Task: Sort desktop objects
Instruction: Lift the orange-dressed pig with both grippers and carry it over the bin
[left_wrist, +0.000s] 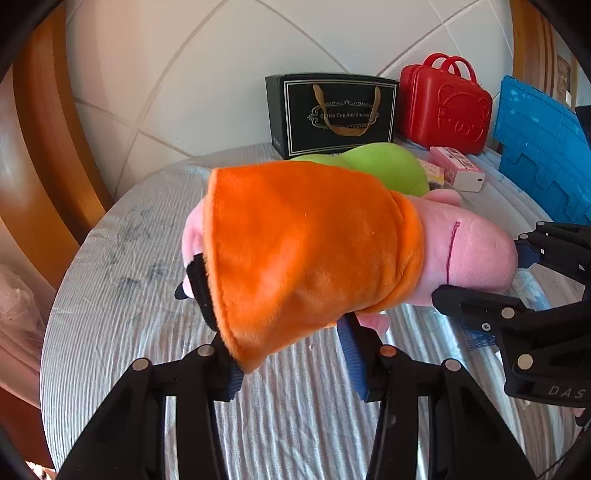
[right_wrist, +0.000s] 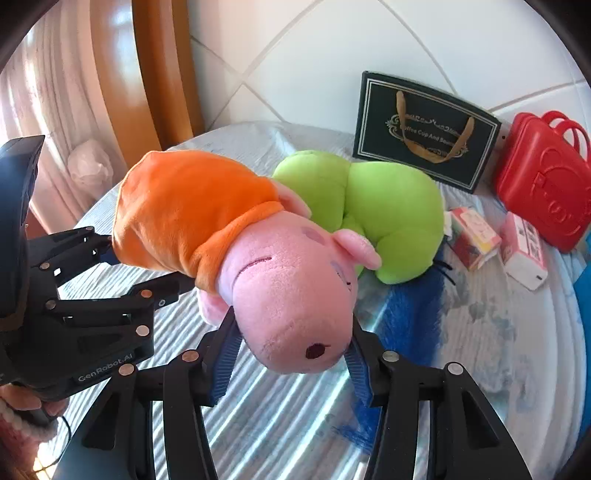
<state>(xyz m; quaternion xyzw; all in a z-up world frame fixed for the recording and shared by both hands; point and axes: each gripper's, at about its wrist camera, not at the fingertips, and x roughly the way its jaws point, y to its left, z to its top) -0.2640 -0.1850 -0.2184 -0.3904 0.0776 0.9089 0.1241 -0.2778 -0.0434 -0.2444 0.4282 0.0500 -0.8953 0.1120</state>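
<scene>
A pink plush pig (left_wrist: 314, 251) in an orange dress hangs above the table, held from both ends. My left gripper (left_wrist: 288, 350) is shut on the orange body, its blue pads pressing in from either side. My right gripper (right_wrist: 291, 347) is shut on the pig's pink head (right_wrist: 288, 295), just behind the snout. In the left wrist view the right gripper (left_wrist: 484, 275) comes in from the right edge. In the right wrist view the left gripper (right_wrist: 144, 269) comes in from the left. A green plush toy (right_wrist: 388, 214) lies on the table behind the pig.
A black gift box (right_wrist: 424, 133) and a red plastic case (right_wrist: 543, 192) stand at the back by the tiled wall. Two small pink boxes (right_wrist: 524, 251) lie before the case. A blue mat (left_wrist: 543, 147) leans at the right. A ribbed cloth (left_wrist: 129, 295) covers the round table. A hand (right_wrist: 22, 402) grips the left tool.
</scene>
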